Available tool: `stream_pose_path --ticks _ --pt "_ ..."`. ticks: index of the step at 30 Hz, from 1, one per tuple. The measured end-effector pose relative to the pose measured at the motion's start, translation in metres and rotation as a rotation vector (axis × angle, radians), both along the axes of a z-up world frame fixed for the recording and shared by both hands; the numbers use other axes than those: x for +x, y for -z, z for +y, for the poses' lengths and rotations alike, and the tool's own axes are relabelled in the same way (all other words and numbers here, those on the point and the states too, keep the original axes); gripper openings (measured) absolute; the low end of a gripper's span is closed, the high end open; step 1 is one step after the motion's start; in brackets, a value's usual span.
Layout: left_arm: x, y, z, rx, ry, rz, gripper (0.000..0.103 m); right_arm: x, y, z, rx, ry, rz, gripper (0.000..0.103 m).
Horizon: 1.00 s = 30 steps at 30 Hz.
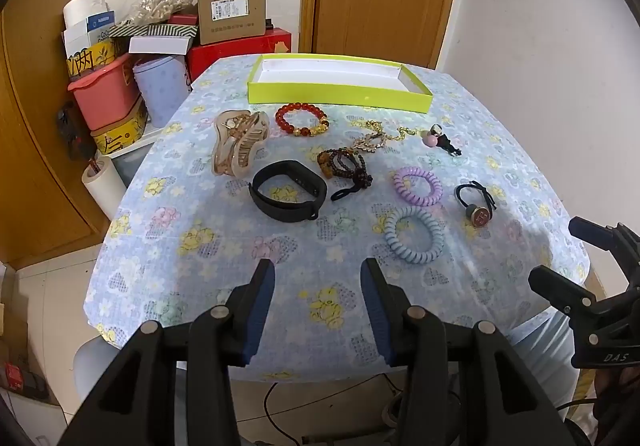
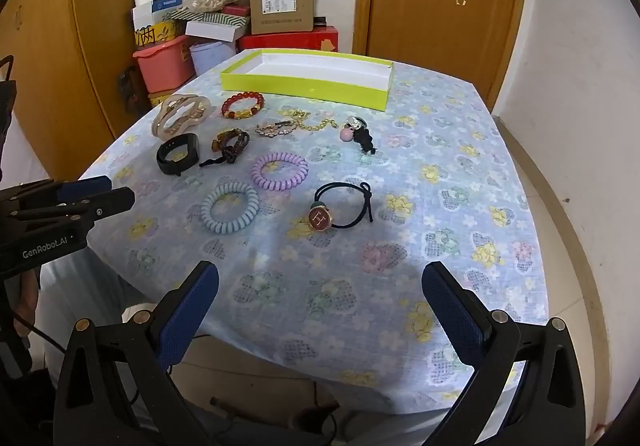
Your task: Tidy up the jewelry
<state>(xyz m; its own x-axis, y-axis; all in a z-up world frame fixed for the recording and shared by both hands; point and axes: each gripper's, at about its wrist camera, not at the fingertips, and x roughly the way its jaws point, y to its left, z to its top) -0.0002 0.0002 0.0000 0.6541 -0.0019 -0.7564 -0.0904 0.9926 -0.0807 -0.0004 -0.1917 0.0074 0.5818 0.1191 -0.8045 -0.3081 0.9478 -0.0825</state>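
With both my left gripper [image 1: 318, 278] and right gripper [image 2: 320, 282] spread apart and empty above the near table edge, I'd judge the stiff hair claw [image 1: 236, 144], lying lengthwise away from me at far left before the tray [image 1: 340, 94], wants pinching across its spine, while the springy blue coil tie [image 2: 230, 207] takes any rim.

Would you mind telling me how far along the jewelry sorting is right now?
Nothing looks done: the yellow-green tray shows no items inside. Nothing is in hand; the left gripper and right gripper hover with jaws open. Everything remains on the tablecloth, including the red bead bracelet and blue coil tie.
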Motion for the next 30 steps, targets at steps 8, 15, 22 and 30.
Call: stream_pose_path --ticks 8,15,22,30 --pt "0.0015 -0.0002 -0.0012 0.0 -0.003 0.003 0.047 -0.0002 0.0 0.0009 -0.001 0.001 -0.001 0.102" --pt "0.004 0.0012 -0.0035 -0.003 -0.002 0.003 0.046 -0.0004 0.0 0.0015 -0.002 -0.001 -0.001 0.102" --pt "0.0011 -0.0006 -0.0013 -0.007 -0.006 -0.007 0.047 -0.0006 -0.0005 0.0029 -0.003 -0.003 -0.002 0.102" --pt "0.0018 -0.001 -0.0001 -0.002 0.005 0.009 0.046 -0.0002 -0.0007 0.0029 -0.003 -0.004 -0.002 0.102"
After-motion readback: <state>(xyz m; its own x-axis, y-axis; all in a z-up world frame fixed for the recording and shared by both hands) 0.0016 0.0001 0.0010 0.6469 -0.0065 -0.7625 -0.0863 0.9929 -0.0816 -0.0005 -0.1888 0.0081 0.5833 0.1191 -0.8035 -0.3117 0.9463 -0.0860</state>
